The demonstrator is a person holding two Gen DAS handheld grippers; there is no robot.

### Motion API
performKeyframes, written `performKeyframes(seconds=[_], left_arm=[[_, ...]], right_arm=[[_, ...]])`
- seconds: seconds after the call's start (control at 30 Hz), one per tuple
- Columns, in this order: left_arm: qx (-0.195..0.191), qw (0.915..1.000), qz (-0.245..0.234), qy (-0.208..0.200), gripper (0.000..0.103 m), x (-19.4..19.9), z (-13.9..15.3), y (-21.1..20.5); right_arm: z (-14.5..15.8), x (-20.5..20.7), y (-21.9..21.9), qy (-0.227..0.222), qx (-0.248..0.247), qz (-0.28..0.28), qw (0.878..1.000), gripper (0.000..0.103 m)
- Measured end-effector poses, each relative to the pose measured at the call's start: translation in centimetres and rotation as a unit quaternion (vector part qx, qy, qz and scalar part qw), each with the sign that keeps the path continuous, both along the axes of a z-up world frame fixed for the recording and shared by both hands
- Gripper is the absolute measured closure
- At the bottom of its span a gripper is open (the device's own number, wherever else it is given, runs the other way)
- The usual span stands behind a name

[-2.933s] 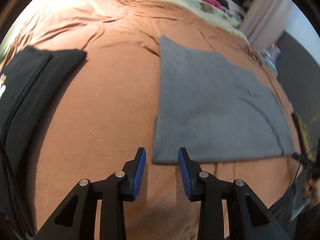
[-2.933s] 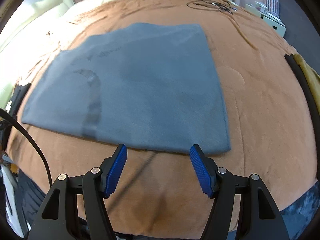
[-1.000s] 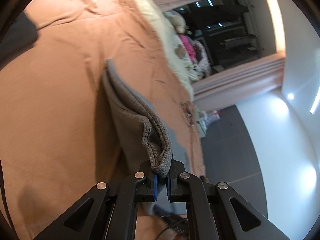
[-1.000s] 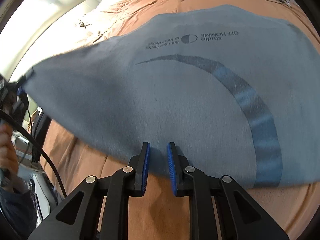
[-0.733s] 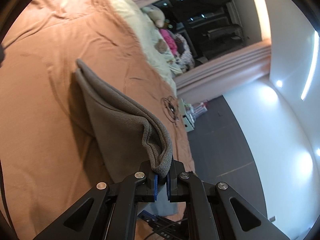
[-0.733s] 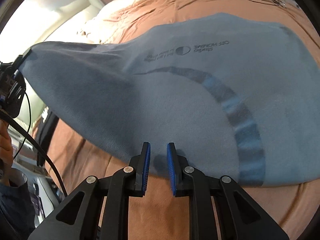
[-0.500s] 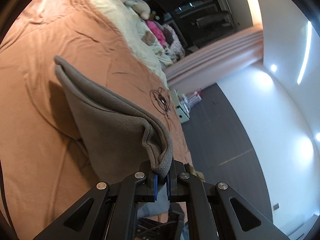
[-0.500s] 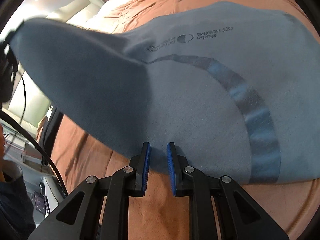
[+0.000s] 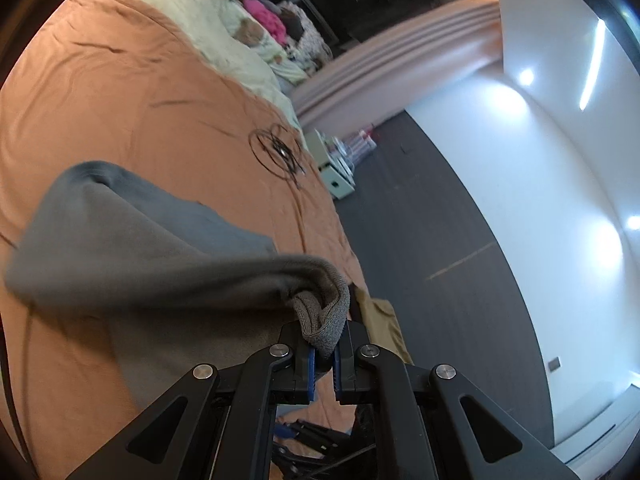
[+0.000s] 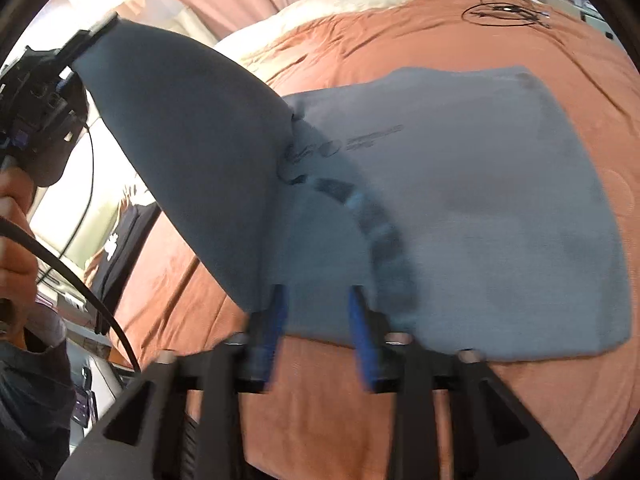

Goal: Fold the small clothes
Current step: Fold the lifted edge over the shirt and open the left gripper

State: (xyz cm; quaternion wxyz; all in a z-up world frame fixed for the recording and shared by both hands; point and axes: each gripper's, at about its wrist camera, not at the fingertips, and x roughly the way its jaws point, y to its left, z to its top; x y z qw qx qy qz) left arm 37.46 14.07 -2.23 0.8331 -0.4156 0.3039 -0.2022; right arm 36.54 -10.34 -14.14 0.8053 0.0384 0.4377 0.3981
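A grey shirt with a printed arc and small text lies on the brown bedspread. My left gripper is shut on one corner of the grey shirt and holds it lifted, so the cloth hangs in a fold. That lifted flap shows at the left in the right wrist view, with the left gripper at its top corner. My right gripper stands open at the shirt's near edge, its blue pads apart and blurred.
A black garment lies at the left side of the bed. A coil of black cable rests on the bedspread farther off. Pale bedding and soft toys lie at the head. Dark floor runs to the right of the bed.
My right gripper has opened and let go of the shirt's near edge. My left gripper has carried its corner higher and across, so the flap folds over the shirt.
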Motion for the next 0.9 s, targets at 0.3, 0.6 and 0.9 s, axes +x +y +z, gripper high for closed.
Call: performKeyframes(seconds=[0.3, 0.6, 0.9], left_arm=[[0.007, 0.9982, -0.056, 0.023, 0.098, 2.9, -2.9, -7.2], [0.027, 0.9932, -0.081, 0.079, 0.060, 5.4, -6.6, -12.6], [0.063, 0.9914, -0.049, 0.103, 0.043, 2.4, -7.6, -10.8]], right_arm=[[0.1, 0.3, -6.2, 0.011, -0.003, -0.036, 0.999, 0.046], [0.3, -0.2, -11.1, 0.027, -0.013, -0.079, 0.996, 0.046], [2.2, 0.0, -10.5, -0.005, -0.071, -0.058, 0.996, 0.046]])
